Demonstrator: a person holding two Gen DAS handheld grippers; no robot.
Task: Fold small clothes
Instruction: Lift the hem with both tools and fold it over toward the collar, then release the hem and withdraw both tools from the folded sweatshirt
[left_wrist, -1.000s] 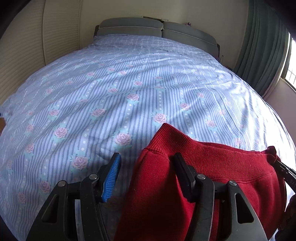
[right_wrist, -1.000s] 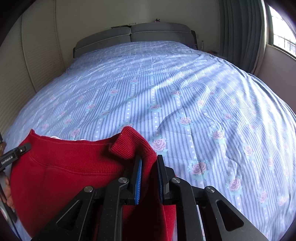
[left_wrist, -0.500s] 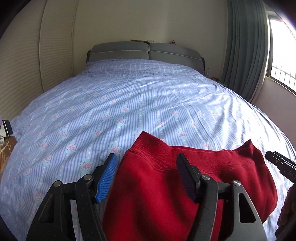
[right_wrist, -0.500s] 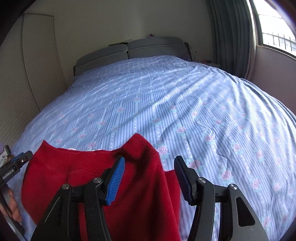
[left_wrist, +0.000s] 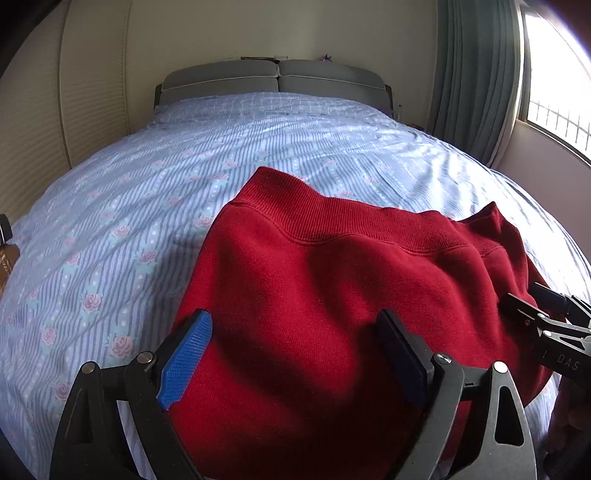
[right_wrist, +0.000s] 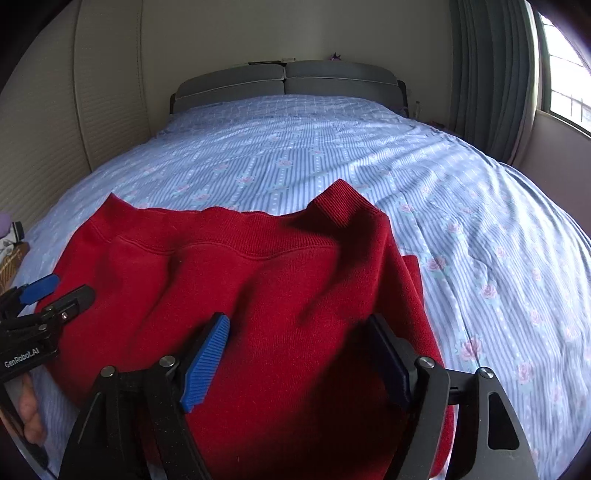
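Observation:
A small red sweater (left_wrist: 332, 295) with a ribbed hem lies folded on the bed; it also shows in the right wrist view (right_wrist: 277, 295). My left gripper (left_wrist: 295, 354) is open, its jaws wide apart above the sweater's near left part, holding nothing. My right gripper (right_wrist: 299, 362) is open too, over the sweater's near right part, empty. The right gripper shows at the right edge of the left wrist view (left_wrist: 546, 317), and the left gripper at the left edge of the right wrist view (right_wrist: 48, 299).
The bed (left_wrist: 258, 147) has a blue striped cover with pink roses, stretching far ahead to a grey headboard (left_wrist: 273, 79). Green curtains (left_wrist: 476, 74) and a window are on the right. A beige wall panel (left_wrist: 55, 110) is on the left.
The right gripper was shut on the sweater's hem corner and has opened and let it go. Both grippers have pulled back toward me; the sweater now lies flat on the bed.

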